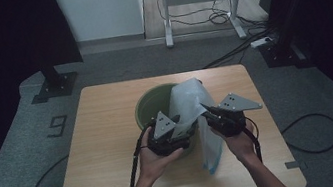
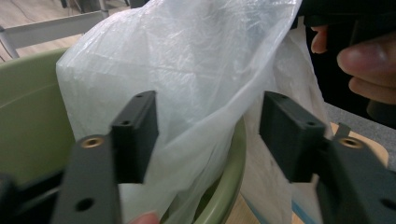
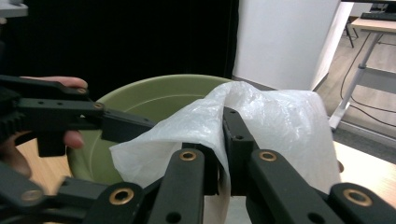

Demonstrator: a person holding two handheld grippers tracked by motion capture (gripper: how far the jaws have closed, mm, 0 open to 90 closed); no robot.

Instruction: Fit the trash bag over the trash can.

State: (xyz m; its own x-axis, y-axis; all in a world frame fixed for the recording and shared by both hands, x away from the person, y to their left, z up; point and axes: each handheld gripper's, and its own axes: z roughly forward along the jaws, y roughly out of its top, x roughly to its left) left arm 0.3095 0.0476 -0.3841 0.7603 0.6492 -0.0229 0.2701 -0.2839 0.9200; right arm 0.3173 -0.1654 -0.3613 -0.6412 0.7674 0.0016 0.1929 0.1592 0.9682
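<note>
The left gripper point(image 2: 208, 135) has its black jaws partly apart, a fold of the thin, crinkled, translucent white plastic bag point(image 2: 187, 70) between them; the pads do not press it. The bag drapes over the rim of the round olive-green plastic bin point(image 1: 149, 107) on the light wooden table point(image 1: 100, 134). The right gripper point(image 3: 219, 154) is clamped on the bag's edge.
</note>
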